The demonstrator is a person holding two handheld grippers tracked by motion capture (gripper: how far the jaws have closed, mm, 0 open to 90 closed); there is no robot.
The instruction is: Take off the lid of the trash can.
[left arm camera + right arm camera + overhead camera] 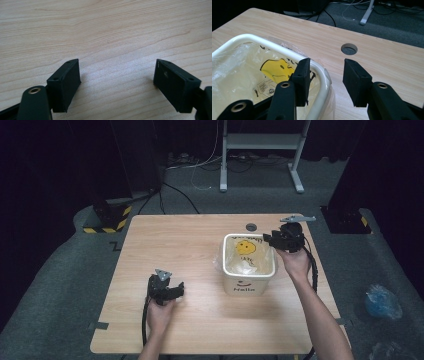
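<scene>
A white square bin [248,285] marked "Hello" stands right of the table's middle. A clear plastic bag [240,262] with a yellow smiley face [245,247] lines it. My right gripper [270,240] is at the bin's far right corner. In the right gripper view its jaws [326,62] straddle the bin's rim [262,40], one inside against the bag [234,67], one outside, with a gap to the rim, so it is open. My left gripper [176,290] rests low over bare wood at the front left, open [117,65] with nothing between its fingers.
The wooden table [175,245] has a round cable hole [251,226] just behind the bin, also in the right gripper view [349,49]. A white stand [260,142] and cables lie on the floor beyond. A crumpled blue bag [382,301] lies on the floor at right.
</scene>
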